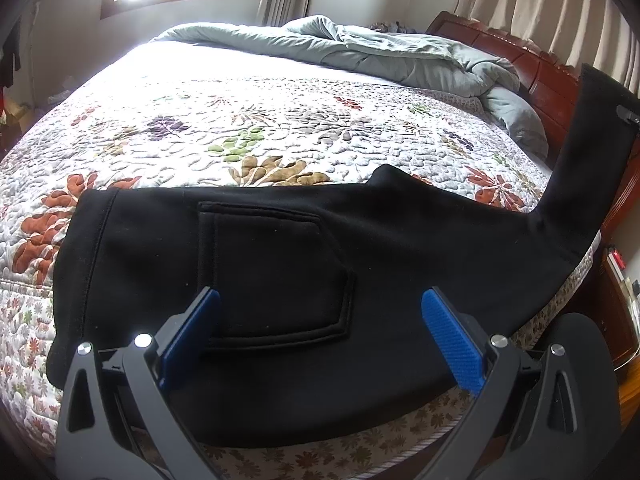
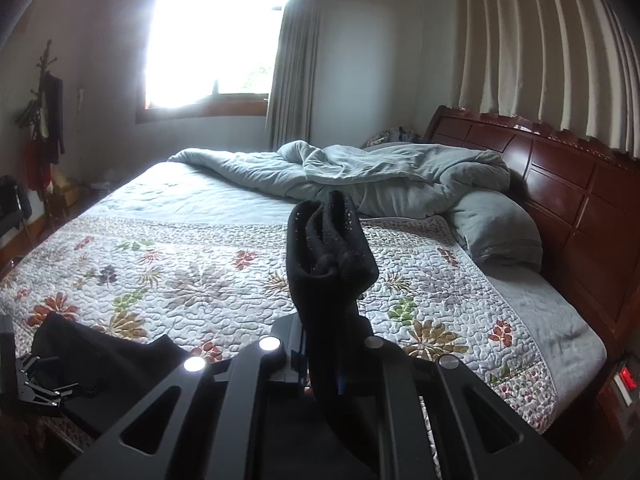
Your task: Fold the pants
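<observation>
Black pants lie along the near edge of the bed, waistband at the left and a back pocket facing up. Their leg end rises off the bed at the far right. My left gripper hovers open just above the pocket, blue pads wide apart with nothing between them. In the right wrist view my right gripper is shut on the bunched leg cuffs, which stick up above the fingers. The rest of the pants trails off low at the left of that view.
A floral quilt covers the bed. A crumpled grey duvet and pillow lie toward the dark wooden headboard. A nightstand stands at the right, a coat rack at the far left by the window.
</observation>
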`<state>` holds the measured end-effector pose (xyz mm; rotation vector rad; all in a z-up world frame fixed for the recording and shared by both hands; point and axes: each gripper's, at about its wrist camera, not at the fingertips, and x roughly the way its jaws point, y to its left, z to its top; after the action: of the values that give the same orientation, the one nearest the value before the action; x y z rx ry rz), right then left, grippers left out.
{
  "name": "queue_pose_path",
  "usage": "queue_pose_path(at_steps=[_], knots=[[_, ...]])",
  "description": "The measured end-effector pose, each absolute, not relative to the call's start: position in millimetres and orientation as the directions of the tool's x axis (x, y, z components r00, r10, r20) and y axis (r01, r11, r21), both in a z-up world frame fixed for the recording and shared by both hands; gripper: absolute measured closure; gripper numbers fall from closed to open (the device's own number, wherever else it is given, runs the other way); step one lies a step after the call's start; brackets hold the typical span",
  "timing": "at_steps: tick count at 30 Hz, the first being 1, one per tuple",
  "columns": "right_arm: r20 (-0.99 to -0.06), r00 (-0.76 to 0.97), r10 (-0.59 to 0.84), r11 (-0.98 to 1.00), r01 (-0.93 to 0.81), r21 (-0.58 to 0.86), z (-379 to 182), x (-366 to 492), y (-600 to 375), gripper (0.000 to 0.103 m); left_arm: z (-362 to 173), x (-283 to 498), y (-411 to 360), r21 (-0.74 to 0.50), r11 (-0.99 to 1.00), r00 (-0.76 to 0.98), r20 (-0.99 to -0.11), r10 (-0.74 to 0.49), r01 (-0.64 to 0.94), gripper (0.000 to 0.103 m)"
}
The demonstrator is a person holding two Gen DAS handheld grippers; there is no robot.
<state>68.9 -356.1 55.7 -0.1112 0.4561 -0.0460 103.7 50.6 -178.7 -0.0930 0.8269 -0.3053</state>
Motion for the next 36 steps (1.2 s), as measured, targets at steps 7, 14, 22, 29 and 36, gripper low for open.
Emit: queue_pose_path(at_steps=[7,14,22,29,36], knots=[[-0.458,0.888,-0.047,0.985,-0.034,-0.167,45.6,76.7,-329.1,0.093,-178.1,103.4,53.1,-0.205,0.951,0.638,-0.706,-0.307,0.231,0.003],[-0.486,0.873,-0.038,0.968,-0.089,-0.236,28.5,83.2,-300.8,0.093,-177.6,102.6,56.2,-0.213,0.949,0.636,-0.704,-0.315,0.233,0.003],[-0.513,0.857,-0.053,0.925,-0.152,-0.349,1.1,89.7,-264.7,0.093,-176.2,103.6,59.7,-0.233,0.945,0.635,-0.7,-0.328,0.231,0.003],[-0.539,0.84,-0.065,0.869,-0.218,-0.445,-26.9,92.7,-232.6,0.093,-175.0,103.1,62.4,-0.246,0.941,0.635,-0.695,-0.338,0.232,0.003],[-0.566,0.822,-0.06,0.83,-0.274,-0.486,-45.7,93.9,-210.1,0.093,-173.9,103.1,64.3,-0.26,0.937,0.634,-0.69,-0.348,0.232,0.003]])
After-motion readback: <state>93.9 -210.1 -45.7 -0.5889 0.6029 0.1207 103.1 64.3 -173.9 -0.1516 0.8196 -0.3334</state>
